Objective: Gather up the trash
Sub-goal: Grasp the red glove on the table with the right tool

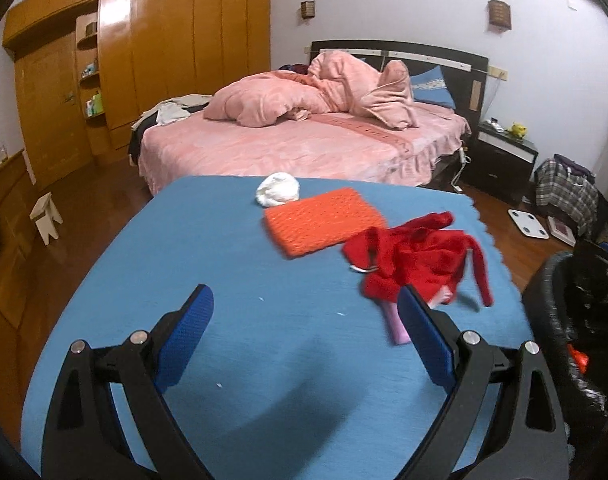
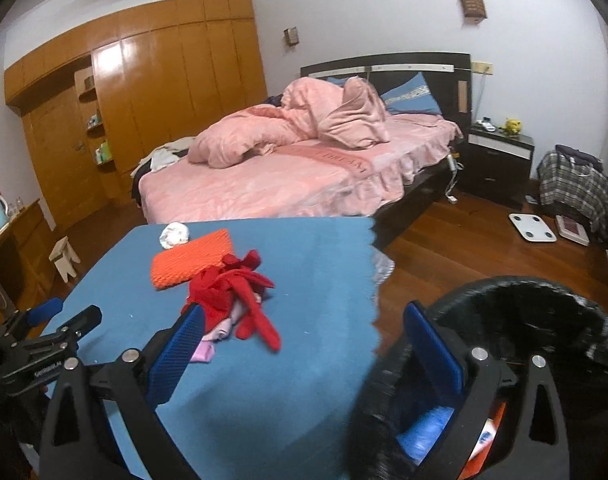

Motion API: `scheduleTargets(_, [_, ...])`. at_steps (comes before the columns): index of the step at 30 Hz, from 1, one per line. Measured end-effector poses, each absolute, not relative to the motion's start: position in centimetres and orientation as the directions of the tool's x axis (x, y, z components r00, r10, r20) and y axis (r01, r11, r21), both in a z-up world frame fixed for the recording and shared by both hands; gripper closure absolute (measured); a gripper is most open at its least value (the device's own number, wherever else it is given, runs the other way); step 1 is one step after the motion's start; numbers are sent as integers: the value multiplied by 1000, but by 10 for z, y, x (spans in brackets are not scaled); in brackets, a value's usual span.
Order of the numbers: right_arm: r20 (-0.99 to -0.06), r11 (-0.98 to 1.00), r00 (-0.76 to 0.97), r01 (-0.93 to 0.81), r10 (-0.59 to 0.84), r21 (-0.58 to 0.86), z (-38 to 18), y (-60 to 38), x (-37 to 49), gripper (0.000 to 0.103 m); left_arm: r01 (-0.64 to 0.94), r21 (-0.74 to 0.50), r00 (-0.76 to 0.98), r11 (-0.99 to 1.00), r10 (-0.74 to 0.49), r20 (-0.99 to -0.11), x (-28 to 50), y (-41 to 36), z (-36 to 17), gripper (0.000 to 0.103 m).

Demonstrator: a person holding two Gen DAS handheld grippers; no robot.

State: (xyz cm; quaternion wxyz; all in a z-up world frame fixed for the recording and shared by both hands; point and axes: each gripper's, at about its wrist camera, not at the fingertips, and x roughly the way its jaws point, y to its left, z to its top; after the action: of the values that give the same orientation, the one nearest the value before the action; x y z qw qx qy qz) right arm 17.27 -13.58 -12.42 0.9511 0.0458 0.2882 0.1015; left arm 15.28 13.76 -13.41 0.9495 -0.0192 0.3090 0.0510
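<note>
Left wrist view: we are hovering the left gripper (image 1: 305, 330) with jaws apart and empty, between pickups, while the white wad (image 1: 278, 189) is lying at the counter's (image 1: 184, 240) far edge, needing a forward reach before the bin (image 1: 559, 320).

A pink bed (image 1: 304, 148) stands beside a wooden wardrobe (image 1: 164, 40).

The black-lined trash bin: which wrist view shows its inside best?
The right wrist view. There the trash bin fills the lower right, its open mouth facing the camera, with blue and orange items visible inside behind the open right gripper. The left wrist view catches only part of its rim at the right edge, with a scrap of orange inside.
</note>
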Motion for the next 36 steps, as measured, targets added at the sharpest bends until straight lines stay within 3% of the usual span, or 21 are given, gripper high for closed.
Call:
scheduleTargets(5, [-563,973,793,-194,231,126,-140,-113,194,7,-123,2,795,992,100,-598,165,148,-147,13])
scheduleTargets(17, [-621,961,737,-250,269,119,-176,-71,243,27,-154,6,785,988,126,-607,195,163,-168,13])
scheduleTargets(20, [-628,955,723,-269,287,128,-180,-65,250,44,-164,1,774,986,130,-620,197,164,-176,13])
scheduleTargets(22, [-633,947,710,-292,308,133,-182,-61,253,63,-169,0,768,986,132,-627,197,165,-180,13])
scheduleTargets(25, [-632,934,695,-324,342,149,-185,-59,250,82,-172,-1,769,985,133,-625,196,165,-180,13])
scheduleTargets(30, [-607,919,697,-353,383,174,-179,-60,236,91,-173,-1,771,985,135,-623,196,166,-180,13])
scheduleTargets(36, [-579,907,701,-370,416,203,-161,-71,214,93,-171,-6,773,985,130,-621,189,162,-175,13])
